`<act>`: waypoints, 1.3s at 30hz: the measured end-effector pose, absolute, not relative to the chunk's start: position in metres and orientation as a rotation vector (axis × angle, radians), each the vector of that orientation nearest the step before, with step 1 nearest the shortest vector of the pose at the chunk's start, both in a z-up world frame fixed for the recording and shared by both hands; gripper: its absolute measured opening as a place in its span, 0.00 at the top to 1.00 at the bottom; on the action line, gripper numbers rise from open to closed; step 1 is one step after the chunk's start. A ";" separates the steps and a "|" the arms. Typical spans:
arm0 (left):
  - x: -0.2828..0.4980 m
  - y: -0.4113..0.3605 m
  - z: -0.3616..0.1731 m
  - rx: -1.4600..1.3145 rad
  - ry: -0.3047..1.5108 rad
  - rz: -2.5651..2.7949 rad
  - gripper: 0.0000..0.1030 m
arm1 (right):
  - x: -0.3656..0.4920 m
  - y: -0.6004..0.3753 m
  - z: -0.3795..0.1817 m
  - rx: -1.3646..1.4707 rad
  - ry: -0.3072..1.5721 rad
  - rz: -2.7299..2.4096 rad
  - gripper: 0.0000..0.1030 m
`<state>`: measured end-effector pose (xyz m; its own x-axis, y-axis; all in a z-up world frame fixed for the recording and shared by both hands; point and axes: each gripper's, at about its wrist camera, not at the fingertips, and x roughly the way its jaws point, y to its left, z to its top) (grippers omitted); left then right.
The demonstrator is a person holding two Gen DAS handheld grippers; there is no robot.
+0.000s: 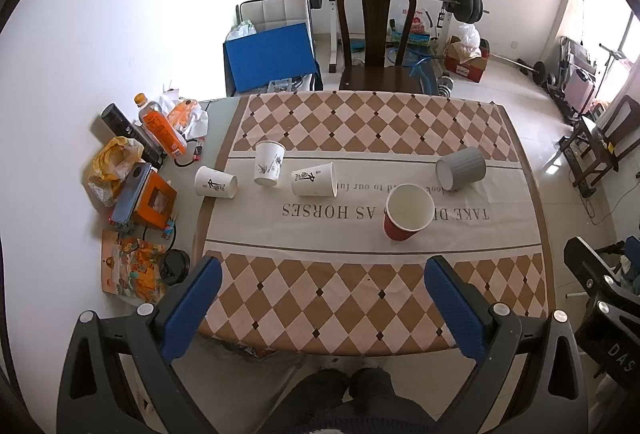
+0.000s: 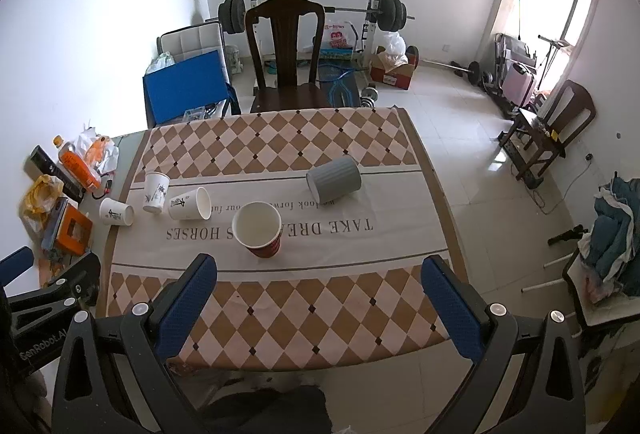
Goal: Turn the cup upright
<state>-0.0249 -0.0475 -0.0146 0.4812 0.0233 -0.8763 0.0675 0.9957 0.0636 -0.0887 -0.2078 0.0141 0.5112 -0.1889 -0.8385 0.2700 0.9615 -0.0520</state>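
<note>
A red paper cup (image 1: 408,211) (image 2: 258,229) stands upright, mouth up, mid-table. A grey ribbed cup (image 1: 461,167) (image 2: 334,179) lies on its side behind it to the right. A white paper cup (image 1: 313,179) (image 2: 189,203) lies on its side left of the red cup. Another white cup (image 1: 269,163) (image 2: 156,191) stands upside down, and a third (image 1: 215,182) (image 2: 116,211) lies on its side at the cloth's left edge. My left gripper (image 1: 322,266) and right gripper (image 2: 320,264) are both open and empty, held above the table's near edge.
The table (image 1: 528,193) carries a checked cloth. Clutter sits at its left: an orange bottle (image 1: 162,125), an orange box (image 1: 154,201), a yellow bag (image 1: 114,157), a black lid (image 1: 174,266). A dark wooden chair (image 1: 376,33) stands behind the table, with a weight rack beyond.
</note>
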 end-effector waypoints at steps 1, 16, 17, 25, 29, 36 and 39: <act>-0.025 -0.048 -0.014 0.093 1.068 -0.028 0.00 | -0.089 -0.208 0.014 0.089 0.998 -0.275 0.00; -0.025 -0.046 -0.014 0.098 1.067 -0.034 0.00 | -0.088 -0.207 0.015 0.086 0.996 -0.274 0.00; -0.026 -0.044 -0.016 0.096 1.068 -0.034 0.00 | -0.088 -0.207 0.015 0.086 0.998 -0.273 0.00; -0.025 -0.052 -0.009 0.095 1.072 -0.039 0.00 | -0.088 -0.206 0.015 0.088 0.997 -0.274 0.00; -0.026 -0.050 -0.011 0.093 1.069 -0.038 0.00 | -0.089 -0.206 0.015 0.086 0.996 -0.274 0.00; -0.027 -0.058 -0.007 0.091 1.061 -0.032 0.00 | -0.089 -0.206 0.015 0.088 0.995 -0.273 0.00; -0.028 -0.057 -0.007 0.090 1.062 -0.032 0.00 | -0.088 -0.206 0.015 0.087 0.996 -0.273 0.00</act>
